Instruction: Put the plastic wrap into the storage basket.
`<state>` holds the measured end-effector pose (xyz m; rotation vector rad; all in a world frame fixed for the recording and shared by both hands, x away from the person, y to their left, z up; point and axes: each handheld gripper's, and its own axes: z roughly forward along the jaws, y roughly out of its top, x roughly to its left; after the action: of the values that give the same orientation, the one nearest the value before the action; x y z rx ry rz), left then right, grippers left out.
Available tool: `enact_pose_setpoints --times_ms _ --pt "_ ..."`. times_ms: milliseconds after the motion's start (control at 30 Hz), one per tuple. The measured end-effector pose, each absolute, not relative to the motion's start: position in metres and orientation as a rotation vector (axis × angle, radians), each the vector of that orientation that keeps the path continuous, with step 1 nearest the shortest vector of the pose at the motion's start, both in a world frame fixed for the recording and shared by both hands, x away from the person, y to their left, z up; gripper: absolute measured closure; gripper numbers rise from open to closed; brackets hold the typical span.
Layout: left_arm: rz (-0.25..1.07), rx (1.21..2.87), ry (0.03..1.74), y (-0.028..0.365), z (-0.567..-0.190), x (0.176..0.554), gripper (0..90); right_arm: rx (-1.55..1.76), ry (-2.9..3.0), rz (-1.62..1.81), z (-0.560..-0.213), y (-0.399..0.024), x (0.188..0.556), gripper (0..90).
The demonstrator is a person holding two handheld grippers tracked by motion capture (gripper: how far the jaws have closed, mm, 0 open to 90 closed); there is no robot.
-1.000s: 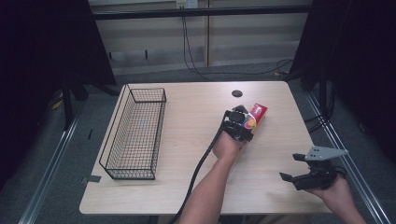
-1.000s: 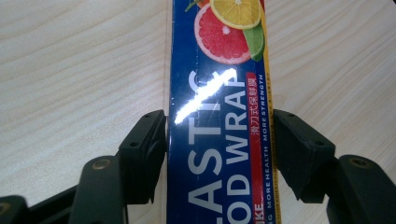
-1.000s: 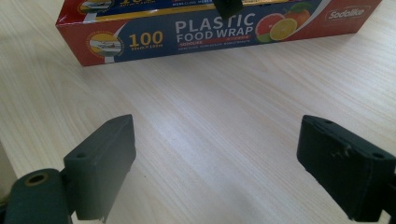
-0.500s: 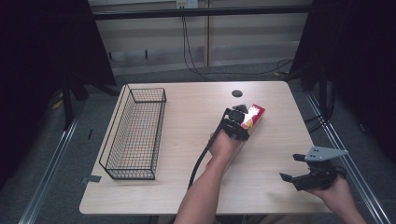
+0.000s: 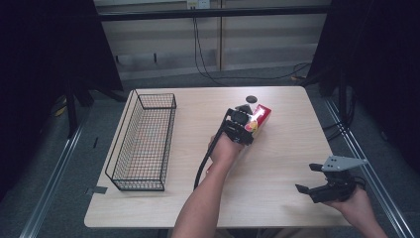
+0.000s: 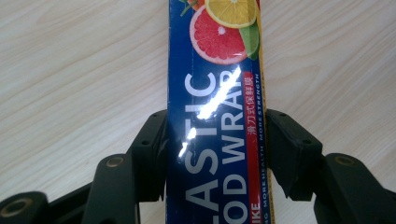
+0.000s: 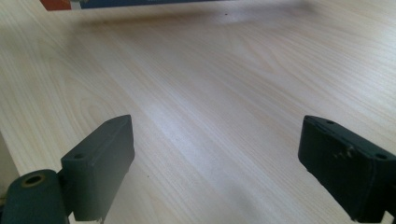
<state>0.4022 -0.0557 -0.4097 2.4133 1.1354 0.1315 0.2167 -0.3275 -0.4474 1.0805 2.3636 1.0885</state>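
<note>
Wooden table (image 5: 277, 163), left claw (image 6: 217, 140) clenched on plastic wrap box (image 6: 215, 93), right claw (image 7: 215, 163) released.

Left gripper (image 5: 246, 120) at the end of an outstretched forearm, fingers (image 6: 149, 154) clamped tight on both sides of what they hold; right gripper (image 5: 317, 187) low at the near right edge, fingers (image 7: 100, 161) spread wide with nothing between them.
</note>
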Motion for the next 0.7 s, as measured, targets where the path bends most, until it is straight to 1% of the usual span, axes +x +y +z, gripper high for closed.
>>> enact_pose_setpoints --times_ms 100,167,700 --pt "0.122 2.417 1.145 -0.047 -0.405 0.403 44.9 1.085 2.362 1.101 -0.448 -0.327 0.217 9.9" --pt "0.139 2.425 1.140 -0.042 -0.402 0.404 45.0 1.087 2.364 1.093 -0.448 -0.327 0.217 9.7" --pt "0.159 2.390 1.219 -0.003 -0.380 0.406 44.9 1.105 2.372 1.087 -0.450 -0.324 0.218 5.8"
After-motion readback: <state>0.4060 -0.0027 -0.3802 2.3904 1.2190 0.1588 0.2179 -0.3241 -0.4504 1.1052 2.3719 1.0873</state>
